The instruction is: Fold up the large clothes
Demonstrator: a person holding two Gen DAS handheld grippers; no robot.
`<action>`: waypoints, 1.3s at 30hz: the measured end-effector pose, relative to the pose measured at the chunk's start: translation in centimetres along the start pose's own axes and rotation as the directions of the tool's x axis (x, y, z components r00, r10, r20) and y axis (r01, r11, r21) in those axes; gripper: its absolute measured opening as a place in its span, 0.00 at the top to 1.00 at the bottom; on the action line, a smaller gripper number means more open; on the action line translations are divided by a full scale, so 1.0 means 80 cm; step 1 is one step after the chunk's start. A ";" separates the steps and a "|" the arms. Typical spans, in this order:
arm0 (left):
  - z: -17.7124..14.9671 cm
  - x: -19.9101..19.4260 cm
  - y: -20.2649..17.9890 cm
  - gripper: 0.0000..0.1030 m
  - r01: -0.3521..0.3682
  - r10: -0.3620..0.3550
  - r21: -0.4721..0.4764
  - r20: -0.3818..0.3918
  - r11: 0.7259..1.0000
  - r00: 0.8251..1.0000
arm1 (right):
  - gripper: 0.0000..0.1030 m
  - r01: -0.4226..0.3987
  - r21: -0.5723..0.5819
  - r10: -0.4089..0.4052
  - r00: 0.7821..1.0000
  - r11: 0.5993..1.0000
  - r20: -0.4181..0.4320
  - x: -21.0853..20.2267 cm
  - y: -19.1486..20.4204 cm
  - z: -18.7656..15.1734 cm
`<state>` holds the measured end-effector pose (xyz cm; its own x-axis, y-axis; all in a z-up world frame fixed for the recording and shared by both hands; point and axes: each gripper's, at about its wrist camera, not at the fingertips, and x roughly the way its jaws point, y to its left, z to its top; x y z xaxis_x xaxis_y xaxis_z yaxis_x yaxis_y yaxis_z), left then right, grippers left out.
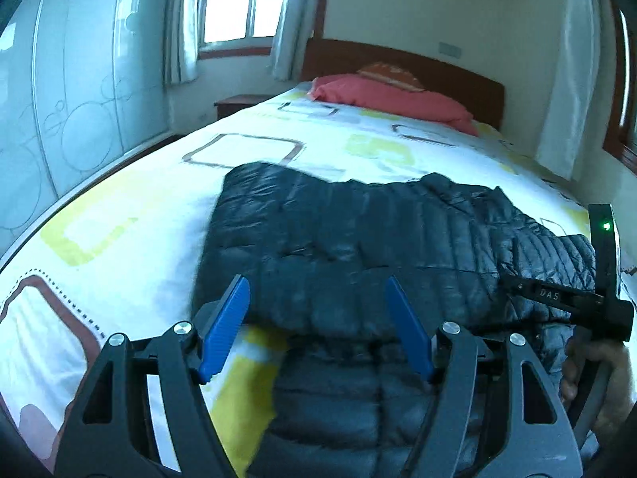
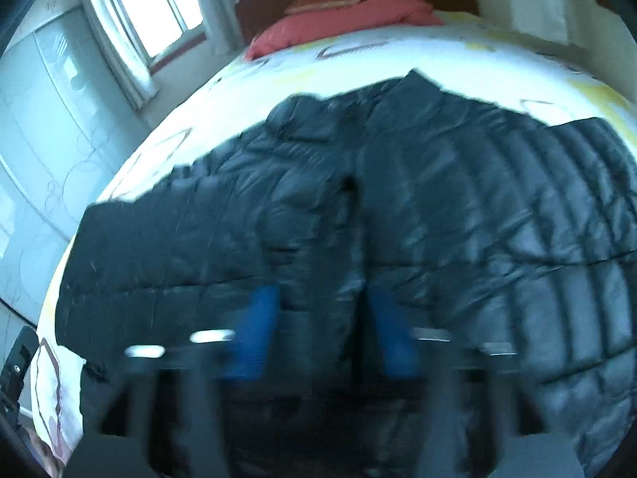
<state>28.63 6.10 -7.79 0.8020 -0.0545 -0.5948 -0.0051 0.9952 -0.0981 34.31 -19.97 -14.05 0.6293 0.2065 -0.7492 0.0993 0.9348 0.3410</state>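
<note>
A dark quilted puffer jacket (image 1: 358, 239) lies spread across the bed, one side folded over itself. My left gripper (image 1: 316, 302) is open, its blue fingers (image 1: 225, 326) apart just above the jacket's near edge, holding nothing. In the right wrist view the jacket (image 2: 458, 207) fills most of the frame. My right gripper (image 2: 322, 314) is blurred; its blue fingers (image 2: 254, 330) stand apart over the jacket's middle seam. The right gripper's body also shows in the left wrist view (image 1: 573, 302), at the right over the jacket's sleeve.
The bed (image 1: 139, 207) has a white sheet with yellow and brown squares. A red pillow (image 1: 390, 99) lies by the wooden headboard (image 1: 438, 67). A wardrobe (image 1: 59, 99) stands left, with a window (image 1: 239, 0) and a nightstand (image 1: 235, 103) beyond.
</note>
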 end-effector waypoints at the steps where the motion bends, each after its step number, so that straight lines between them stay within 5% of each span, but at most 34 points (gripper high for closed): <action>1: 0.001 -0.001 0.004 0.32 -0.002 0.002 -0.004 0.000 1.000 1.000 | 0.79 -0.016 0.001 0.016 1.000 1.000 0.025 -0.009 0.000 0.004; 10: 0.017 -0.017 0.025 0.26 0.044 -0.041 -0.063 0.047 0.997 0.998 | 0.83 0.174 0.023 -0.175 0.968 0.985 0.180 -0.102 -0.105 0.034; 16: 0.016 0.007 -0.003 0.26 0.061 -0.061 -0.022 0.013 0.998 0.998 | 0.81 0.287 0.067 -0.292 0.953 0.956 0.084 -0.089 -0.201 0.032; 20: 0.015 0.033 -0.023 0.26 0.057 -0.056 0.032 -0.025 0.998 0.998 | 0.60 0.272 0.082 -0.276 0.960 0.959 0.044 -0.082 -0.218 0.025; 22: 0.022 0.049 -0.029 0.26 0.044 -0.042 0.051 -0.037 0.998 0.998 | 0.45 0.314 0.112 -0.327 0.936 0.943 0.132 -0.106 -0.215 0.030; 24: 0.035 0.066 -0.033 0.26 0.044 -0.042 0.057 -0.047 0.997 0.998 | 0.40 0.344 0.140 -0.368 0.901 0.929 0.229 -0.126 -0.197 0.035; 29: 0.059 0.113 -0.050 0.26 0.028 -0.023 0.079 -0.067 0.996 0.997 | 0.40 0.264 0.050 -0.269 0.940 0.963 0.209 -0.082 -0.158 0.067; 35: 0.048 0.183 -0.057 0.26 -0.041 0.059 0.098 -0.188 0.994 0.980 | 0.38 0.300 -0.007 -0.299 0.952 0.954 0.071 0.006 -0.160 0.065; 39: 0.044 0.195 -0.050 0.25 -0.026 0.042 0.076 -0.219 0.997 0.975 | 0.37 0.299 0.004 -0.298 0.952 0.954 0.071 0.000 -0.162 0.062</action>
<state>43.30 1.59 -13.86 0.6506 -0.0289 -0.7588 0.0191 0.9996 -0.0217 36.84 -33.53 -15.71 0.6240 -0.1029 -0.7746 0.2861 0.9525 0.1039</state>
